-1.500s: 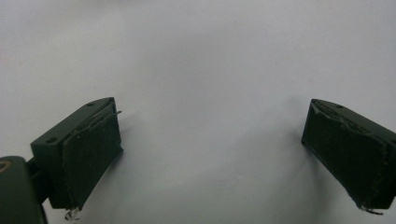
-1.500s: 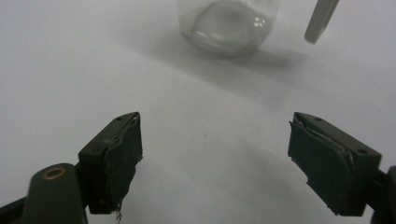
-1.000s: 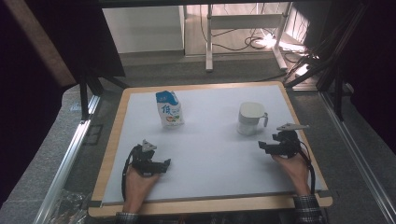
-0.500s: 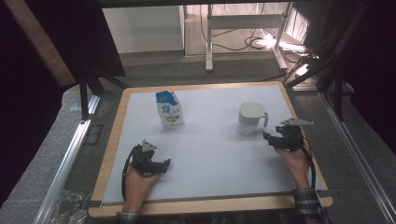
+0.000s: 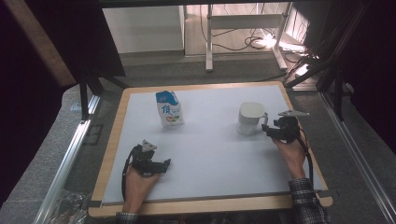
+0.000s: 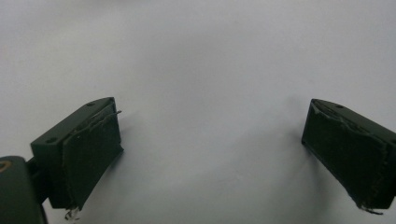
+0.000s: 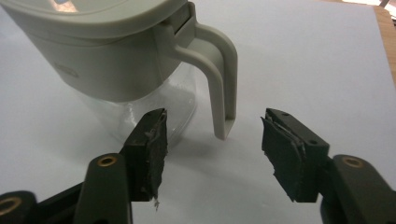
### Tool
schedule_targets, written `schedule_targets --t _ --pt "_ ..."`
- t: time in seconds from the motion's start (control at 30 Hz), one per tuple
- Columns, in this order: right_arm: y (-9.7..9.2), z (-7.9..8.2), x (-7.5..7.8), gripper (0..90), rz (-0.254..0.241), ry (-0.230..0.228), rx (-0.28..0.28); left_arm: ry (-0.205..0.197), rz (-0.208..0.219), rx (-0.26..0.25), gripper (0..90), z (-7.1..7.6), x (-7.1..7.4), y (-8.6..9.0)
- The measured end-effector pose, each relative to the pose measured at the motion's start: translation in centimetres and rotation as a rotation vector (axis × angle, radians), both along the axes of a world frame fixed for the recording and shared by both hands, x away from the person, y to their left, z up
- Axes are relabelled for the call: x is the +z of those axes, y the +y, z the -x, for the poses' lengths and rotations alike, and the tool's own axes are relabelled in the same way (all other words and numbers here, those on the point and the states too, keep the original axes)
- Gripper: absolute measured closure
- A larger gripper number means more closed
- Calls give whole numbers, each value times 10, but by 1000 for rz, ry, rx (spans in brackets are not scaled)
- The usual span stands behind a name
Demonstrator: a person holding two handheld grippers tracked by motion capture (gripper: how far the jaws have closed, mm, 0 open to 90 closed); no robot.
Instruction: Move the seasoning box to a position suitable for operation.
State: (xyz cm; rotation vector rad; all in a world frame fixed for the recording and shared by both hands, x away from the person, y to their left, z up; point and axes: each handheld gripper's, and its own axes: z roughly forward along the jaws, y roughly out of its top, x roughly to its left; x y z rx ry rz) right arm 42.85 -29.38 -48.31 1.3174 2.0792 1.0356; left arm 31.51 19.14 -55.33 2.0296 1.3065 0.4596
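One upright jug [image 7: 116, 60], handle [image 7: 219, 79] facing right gripper [image 7: 212, 149], fingers closing, spread, nothing pinched, left gripper [image 6: 210, 149] fingers spread.

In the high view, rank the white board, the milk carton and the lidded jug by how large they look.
1. White board, by far the largest.
2. Milk carton and lidded jug look close in size; the carton seems slightly taller, the jug a little wider, so I won't rank them.

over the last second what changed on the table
The right gripper moved up the table to the jug, its jaws closing somewhat, now astride the handle without pressing it. The left gripper, open, and the milk carton stayed put.
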Motion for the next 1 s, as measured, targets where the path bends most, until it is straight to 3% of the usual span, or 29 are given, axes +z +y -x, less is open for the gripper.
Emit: schedule_targets --t 0.17,0.23,0.33,0.6,0.8,1.0 --pt "5 -5 2 496 38 -31 -13 1 -3 -3 42 0 0 0" --pt "6 -8 1 515 36 -40 -13 1 -3 -3 42 0 0 0" --pt "7 -12 -1 529 28 -14 -15 1 -3 -3 42 0 0 0" --pt "14 -23 -3 590 37 -36 -28 1 -3 -3 42 0 0 0" --pt "15 -25 -6 687 23 -34 -48 1 -2 -3 42 0 0 0" --pt "16 -25 -7 725 26 -46 -62 1 -3 -3 42 0 0 0"
